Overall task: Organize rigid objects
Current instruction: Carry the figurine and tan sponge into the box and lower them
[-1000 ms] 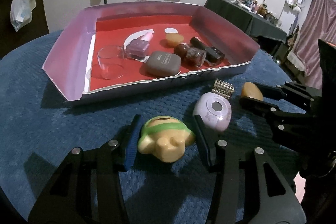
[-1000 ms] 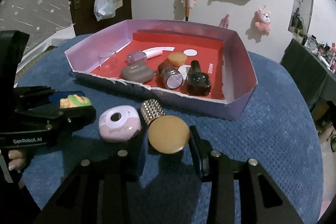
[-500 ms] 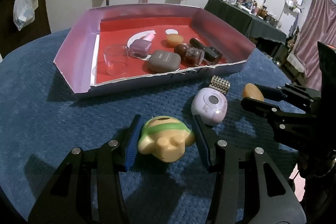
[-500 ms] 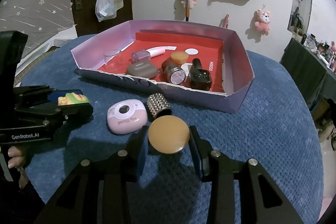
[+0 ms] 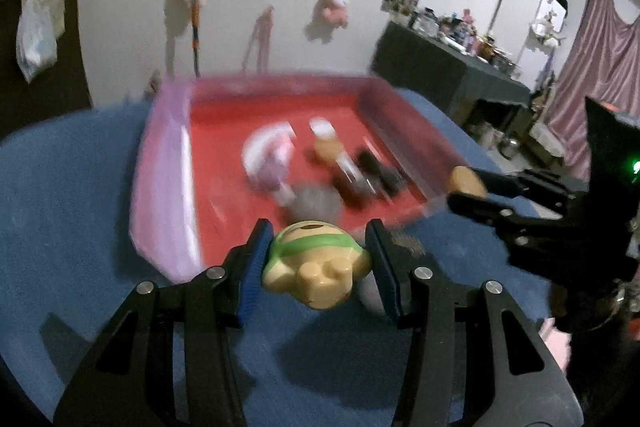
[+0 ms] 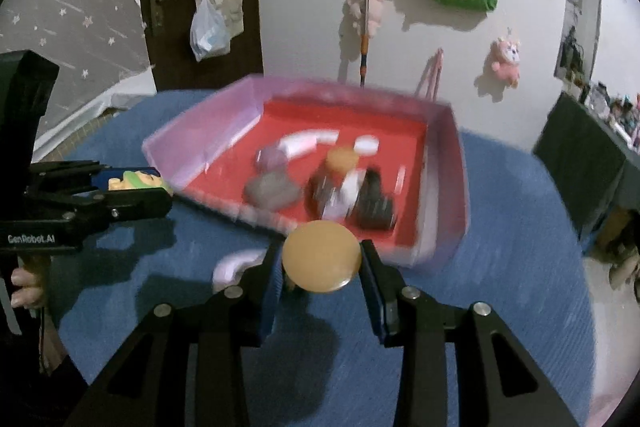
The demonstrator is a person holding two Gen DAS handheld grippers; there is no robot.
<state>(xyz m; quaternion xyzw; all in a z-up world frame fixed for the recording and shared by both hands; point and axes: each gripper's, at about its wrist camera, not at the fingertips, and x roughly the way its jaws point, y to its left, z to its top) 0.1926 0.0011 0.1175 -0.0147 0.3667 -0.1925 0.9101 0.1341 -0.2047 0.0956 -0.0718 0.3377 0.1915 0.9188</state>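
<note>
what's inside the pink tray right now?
Pink tray, red floor: grey case, tan-capped jar, dark bottles, pale lilac bottle. Motion blur hides detail; the held tan disc covers the near edge.

Black left gripper, blue-lined jaws, silver screws, white "GenRobot.AI" lettering.

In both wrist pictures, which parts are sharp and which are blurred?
Left wrist view: the toy between the jaws is sharp, the box behind is smeared by motion. Right wrist view: the round lid is sharp, the things in the box are blurred.
</note>
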